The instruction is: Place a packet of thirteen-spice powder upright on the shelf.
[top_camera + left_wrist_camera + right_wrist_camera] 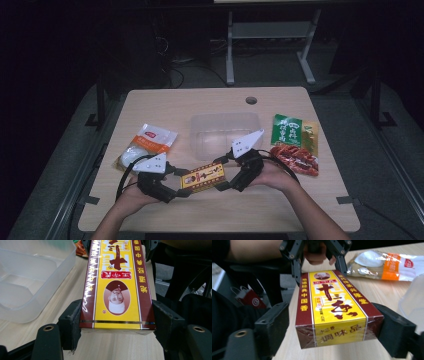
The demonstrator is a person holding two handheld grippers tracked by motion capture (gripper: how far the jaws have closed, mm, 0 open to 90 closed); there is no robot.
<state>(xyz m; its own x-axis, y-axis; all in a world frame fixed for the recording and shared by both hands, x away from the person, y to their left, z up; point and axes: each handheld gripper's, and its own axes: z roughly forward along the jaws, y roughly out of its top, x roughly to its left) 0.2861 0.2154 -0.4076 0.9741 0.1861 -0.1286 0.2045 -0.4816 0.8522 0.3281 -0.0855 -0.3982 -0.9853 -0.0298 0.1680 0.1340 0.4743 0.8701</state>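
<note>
A long yellow and maroon box (pixel 202 177) with Chinese print hangs just above the front of the table, between my two grippers. My left gripper (pixel 181 185) is shut on its left end. In the left gripper view both jaws press the sides of the box (pixel 117 290). My right gripper (pixel 222 172) straddles the other end. In the right gripper view the box (pixel 334 312) sits between the jaws, resting against one jaw with a small gap at the other. At the box's far end there I see the left gripper (pixel 317 265).
A clear divided plastic container (pixel 225 132) stands mid-table behind the box. A white and orange bag (pixel 147 145) lies at the left. At the right lie a green packet (pixel 287 131) and a red sausage packet (pixel 296 159). The wooden table (pixel 200 210) has a cable hole (pixel 251 100).
</note>
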